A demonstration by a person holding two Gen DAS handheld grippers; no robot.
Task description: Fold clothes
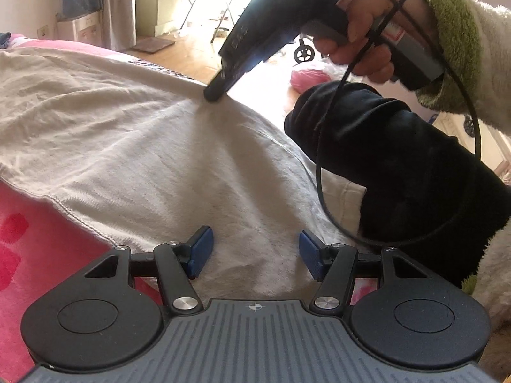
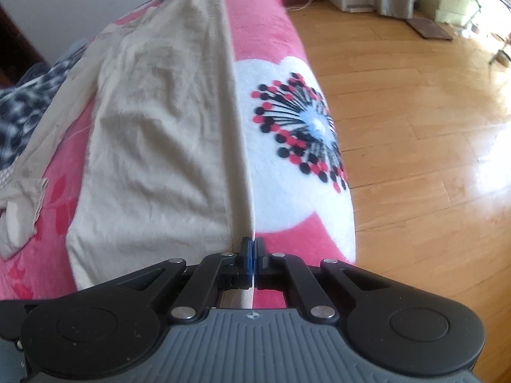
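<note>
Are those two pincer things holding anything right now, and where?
The right gripper is shut on the beige garment, pinching its folded edge. The left gripper is open above the cloth, holding nothing.

Right tongs [image 2: 252, 257] clamped on beige garment [image 2: 166, 121]

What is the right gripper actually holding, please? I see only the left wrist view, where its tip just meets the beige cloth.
Observer: The right gripper is shut on the folded edge of the beige garment; that edge runs straight away from it.
Operator: Thank you. What lies beyond that edge?
Observer: The pink blanket, with a large white flower print right beside the fold, then the wooden floor.
Operator: Is anything else lying on the bed?
Observer: Yes, a dark checked cloth at the left edge of the right wrist view.
</note>
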